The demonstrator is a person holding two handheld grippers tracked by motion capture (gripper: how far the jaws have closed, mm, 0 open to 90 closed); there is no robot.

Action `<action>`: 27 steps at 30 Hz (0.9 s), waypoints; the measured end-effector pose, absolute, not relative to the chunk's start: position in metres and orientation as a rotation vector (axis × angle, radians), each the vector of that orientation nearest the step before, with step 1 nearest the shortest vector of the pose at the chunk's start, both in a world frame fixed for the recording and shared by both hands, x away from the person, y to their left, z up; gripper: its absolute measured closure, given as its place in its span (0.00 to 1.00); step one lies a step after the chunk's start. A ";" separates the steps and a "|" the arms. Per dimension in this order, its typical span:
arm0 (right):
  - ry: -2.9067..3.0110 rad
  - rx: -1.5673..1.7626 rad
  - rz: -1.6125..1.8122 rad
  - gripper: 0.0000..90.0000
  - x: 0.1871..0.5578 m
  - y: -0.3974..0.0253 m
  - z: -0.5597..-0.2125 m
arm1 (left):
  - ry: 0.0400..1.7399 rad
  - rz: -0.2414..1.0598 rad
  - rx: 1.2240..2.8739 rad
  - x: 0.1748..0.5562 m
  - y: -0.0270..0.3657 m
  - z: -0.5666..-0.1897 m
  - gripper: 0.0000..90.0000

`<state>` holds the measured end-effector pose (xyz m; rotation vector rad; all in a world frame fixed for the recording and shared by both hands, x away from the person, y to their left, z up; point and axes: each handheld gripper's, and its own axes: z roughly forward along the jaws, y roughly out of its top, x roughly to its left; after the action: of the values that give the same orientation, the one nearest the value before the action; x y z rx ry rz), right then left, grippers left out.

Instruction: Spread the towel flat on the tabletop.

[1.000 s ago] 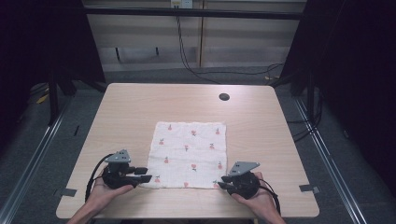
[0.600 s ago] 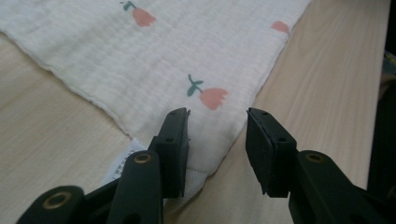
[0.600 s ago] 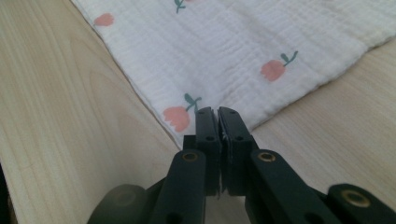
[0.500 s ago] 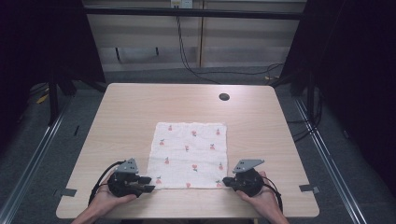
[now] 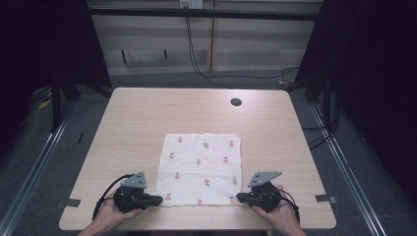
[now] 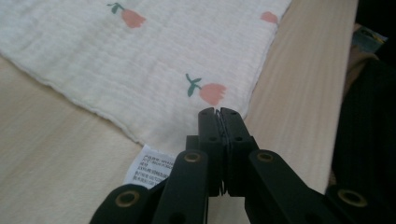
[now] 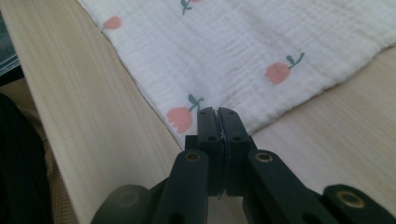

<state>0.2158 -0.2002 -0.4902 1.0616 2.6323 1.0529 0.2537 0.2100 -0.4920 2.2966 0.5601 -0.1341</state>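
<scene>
Both tongs are pressed together on the near corners of the cloth: the left tongs (image 6: pixel 217 112) pinch the corner just beside the sewn-in care label (image 6: pixel 148 169), and the right tongs (image 7: pixel 217 111) pinch the opposite near corner, next to a printed pink flower (image 7: pixel 179 117). From the high view, the left tongs (image 5: pixel 156 199) and right tongs (image 5: pixel 240 197) sit low at the table's near edge, one at each end of the cloth's near hem.

That white muslin cloth (image 5: pixel 201 167) with small pink flowers lies flat and square in the near middle of the table (image 5: pixel 147 118), its far edge well apart from both hands.

The step in hand looks like a fold away from the person, near hem carried to the far hem. To do it well, both corners should rise together and level, just high enough that the cloth peels off the wood without dragging the far half along. The two hands should travel forward in parallel and at the same pace, so the hem stays taut and straight, then lay the corners down on the far corners before letting go. The grip on thin fabric seems slight, so a jerk could slip a corner free.

Little stands in the way. A dark cable hole (image 5: pixel 236 102) sits near the far edge, beyond the cloth. Each gripper's trailing cable lies by the wrists, behind the path.
</scene>
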 end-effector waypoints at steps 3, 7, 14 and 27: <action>2.616 1.083 1.064 0.98 0.206 -0.203 -0.490 | 0.552 -0.182 2.273 0.248 0.211 -0.489 0.98; 2.623 1.088 1.071 0.98 0.202 -0.202 -0.489 | 0.551 -0.197 2.272 0.246 0.212 -0.488 0.98; 2.634 1.085 1.050 0.90 0.191 -0.199 -0.488 | 0.546 -0.218 2.250 0.239 0.217 -0.486 0.96; 2.489 1.121 1.195 0.63 0.203 -0.209 -0.474 | 0.692 -0.188 2.079 0.267 0.231 -0.478 0.65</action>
<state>0.2032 -0.2085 -0.4740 1.1208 2.4892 1.1950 0.2673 0.2308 -0.4785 2.0787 0.6915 -0.1883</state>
